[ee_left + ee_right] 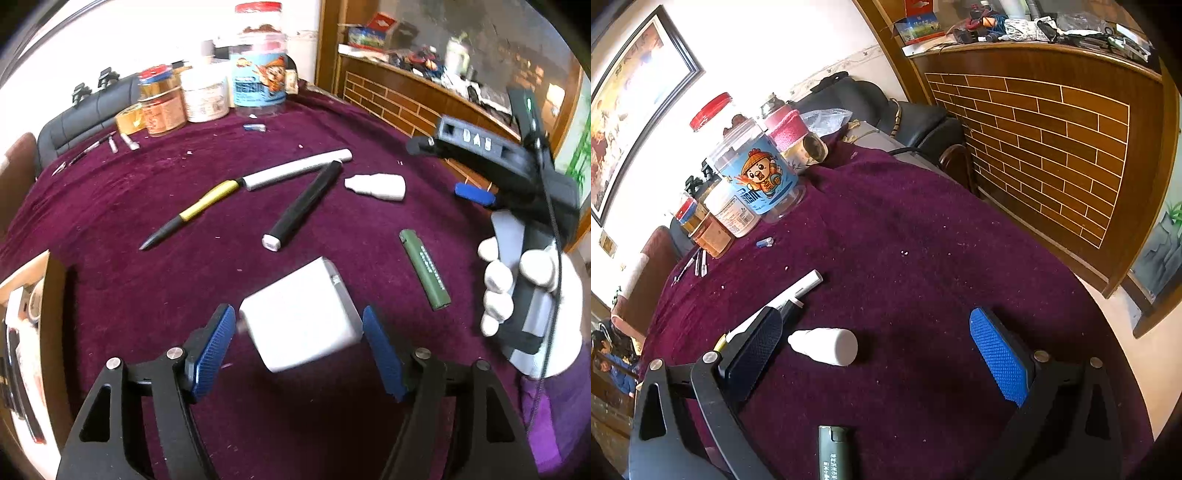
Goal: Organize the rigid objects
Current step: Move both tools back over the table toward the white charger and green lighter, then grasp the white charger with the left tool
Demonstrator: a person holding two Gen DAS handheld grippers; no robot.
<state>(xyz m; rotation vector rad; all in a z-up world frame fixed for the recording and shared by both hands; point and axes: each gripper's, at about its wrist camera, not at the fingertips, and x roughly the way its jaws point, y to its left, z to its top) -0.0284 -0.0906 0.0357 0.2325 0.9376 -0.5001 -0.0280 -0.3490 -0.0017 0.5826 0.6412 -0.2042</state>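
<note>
My left gripper (299, 343) is open around a white charger block (301, 317) on the purple cloth; the right pad touches it, the left stands just apart. Beyond lie a green lighter (424, 275), a black marker (303, 206), a white marker (299, 169), a yellow-black pen (192, 214) and a small white bottle (376, 186). My right gripper (879, 350) is open above the cloth, with the white bottle (825, 345) between its fingers near the left one. The lighter (833, 452) lies under it. The right gripper also shows in the left wrist view (476, 194).
Jars and tubs (207, 92) stand at the table's far edge, with small metal bits (118, 144) and a blue cap (255, 127) near them. A cardboard box (26, 295) sits at the left. A wood-panelled counter (1052, 155) borders the table's right side.
</note>
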